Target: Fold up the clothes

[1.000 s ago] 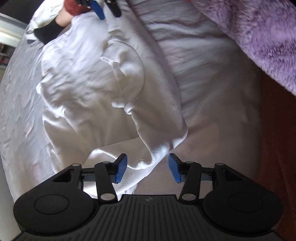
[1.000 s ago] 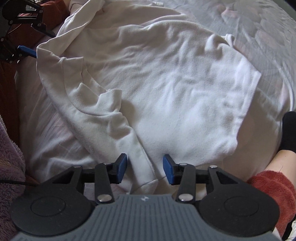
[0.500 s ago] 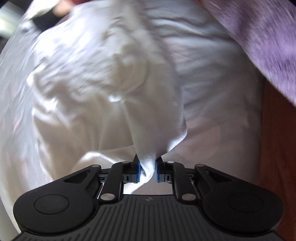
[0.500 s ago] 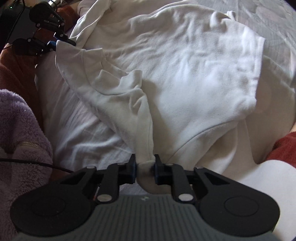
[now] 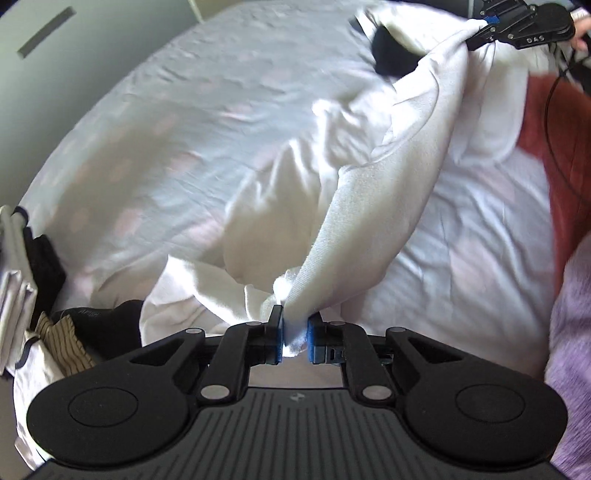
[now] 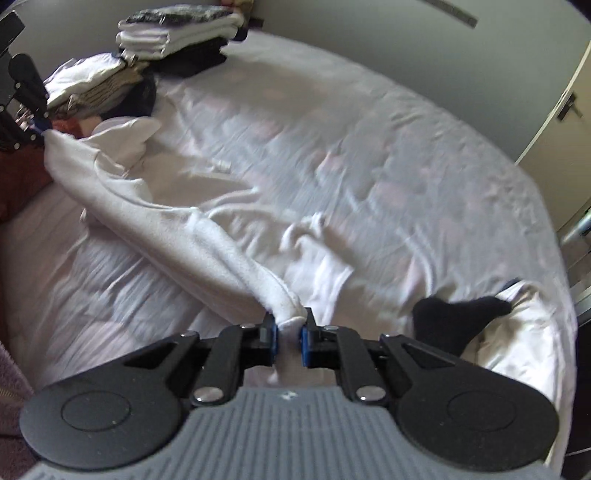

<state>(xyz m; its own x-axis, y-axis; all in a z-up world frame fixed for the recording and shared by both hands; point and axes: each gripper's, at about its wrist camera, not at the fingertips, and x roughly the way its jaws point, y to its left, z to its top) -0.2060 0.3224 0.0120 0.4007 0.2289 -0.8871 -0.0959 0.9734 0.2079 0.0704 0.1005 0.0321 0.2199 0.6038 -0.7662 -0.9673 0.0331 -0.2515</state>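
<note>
Both grippers — left gripper [image 5: 294,336], right gripper [image 6: 287,339] — clamp white shirt [image 6: 207,236]; folded stack [image 6: 177,33] beyond.

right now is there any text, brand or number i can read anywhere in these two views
No text can be quoted for certain.
Dark garment at the lower left of the left wrist view: faint pale lettering, too blurred to read.
Left claw body: a small pale logo mark, no letters.
Right claw body: the same kind of mark, no letters.
White shirt held between them: no print visible.

Left claw [image 5: 295,338] clamped tight; right claw [image 6: 288,341] clamped tight.
</note>
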